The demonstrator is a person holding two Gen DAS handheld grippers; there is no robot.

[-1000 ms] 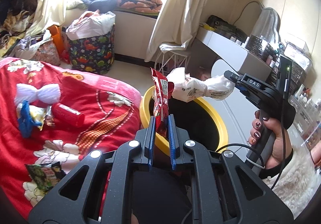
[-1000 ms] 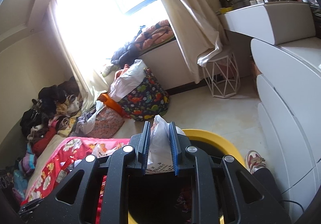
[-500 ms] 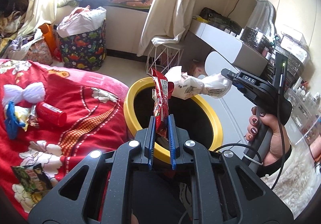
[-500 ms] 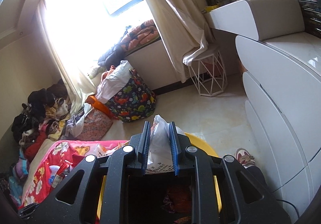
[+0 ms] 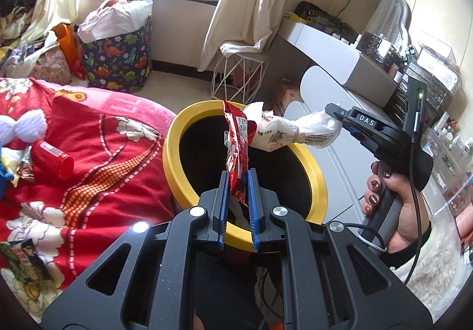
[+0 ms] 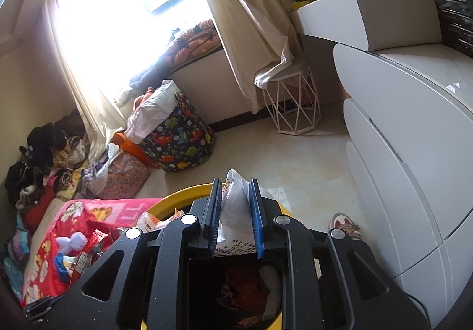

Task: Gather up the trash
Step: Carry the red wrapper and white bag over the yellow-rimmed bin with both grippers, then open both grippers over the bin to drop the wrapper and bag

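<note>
Leftmost in the left wrist view, a red floral blanket (image 5: 112,182) covers the bed, with a red cup (image 5: 53,156) lying on its side, a white fluffy bow (image 5: 25,127) beyond it and a green snack packet (image 5: 26,260) near the lower edge. Behind the bed stand a dinosaur-print bag (image 5: 116,64) stuffed with white plastic, and a heap of clothes against the curtain.

Just beside the bed's edge is the yellow-rimmed bin (image 5: 174,170), its inside black. The left gripper (image 5: 239,179) hangs over the near rim, its blue pads clamped tight on the lower end of a red snack wrapper (image 5: 236,140), which stands upright above the bin's mouth. Right of it, the right gripper (image 5: 340,120) reaches in from the side, gripped by a hand (image 5: 396,197) with dark painted nails; its jaws are pinched on a crumpled white plastic bag (image 5: 292,129) that stretches level over the far rim and touches the wrapper's top. A cable trails from the handle.

From the right wrist view, the white plastic bag (image 6: 236,211) fills the narrow gap between the right gripper (image 6: 235,194) pads, and red and white rubbish already lies at the bin's bottom. Farther right are a white wire stool (image 6: 291,105), a white dresser (image 6: 414,129) and a shoe (image 6: 344,223) on the floor.
</note>
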